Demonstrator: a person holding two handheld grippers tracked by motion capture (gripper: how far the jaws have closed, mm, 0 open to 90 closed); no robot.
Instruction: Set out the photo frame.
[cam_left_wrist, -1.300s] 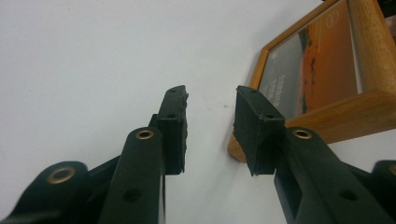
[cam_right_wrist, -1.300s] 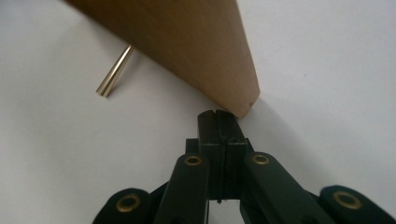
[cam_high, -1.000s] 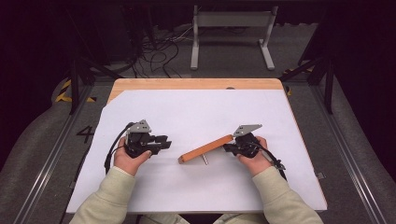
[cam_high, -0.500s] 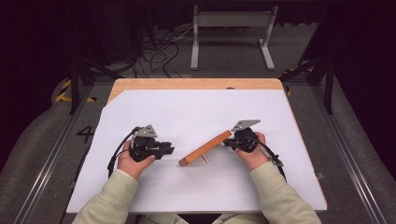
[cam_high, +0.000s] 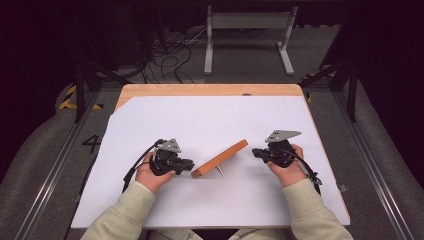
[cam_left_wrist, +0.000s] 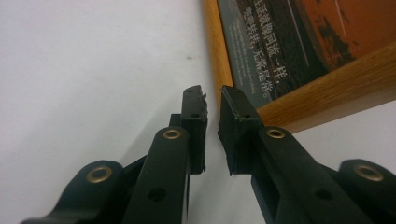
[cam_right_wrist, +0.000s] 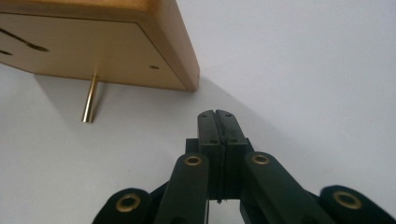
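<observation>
Wooden frame (cam_high: 220, 158): lies tilted on the white sheet, between the two grippers; its near end is just beside the left gripper's fingers, its far end points toward the right gripper but stays apart from it.
Frame front: in the left gripper view a dark printed picture with small pale lettering (cam_left_wrist: 261, 51) sits inside an orange-brown wooden border, just beyond the left fingertips.
Frame back: in the right gripper view a plain pale wooden panel (cam_right_wrist: 84, 46) with a corner ahead and to the left of the right fingers.
Brass pin (cam_right_wrist: 89, 99): a thin rod that comes down from the back panel to the sheet, ahead and left of the right fingers; in the high view it shows as a small peg under the frame's near half.
Left gripper (cam_high: 187, 163): held in the person's left hand; its fingers (cam_left_wrist: 194, 121) stand slightly apart with a narrow gap, nothing between them, their tips close to the frame's edge.
Right gripper (cam_high: 256, 152): held in the person's right hand; its fingers (cam_right_wrist: 208, 135) are pressed together, holding nothing, and point at the frame's corner without touching it.
Sleeves: pale green, entering from the near edge.
White sheet (cam_high: 210, 120): covers most of the desk under both grippers.
Desk (cam_high: 210, 90): a strip of bare wood shows along the far edge, beyond the sheet.
</observation>
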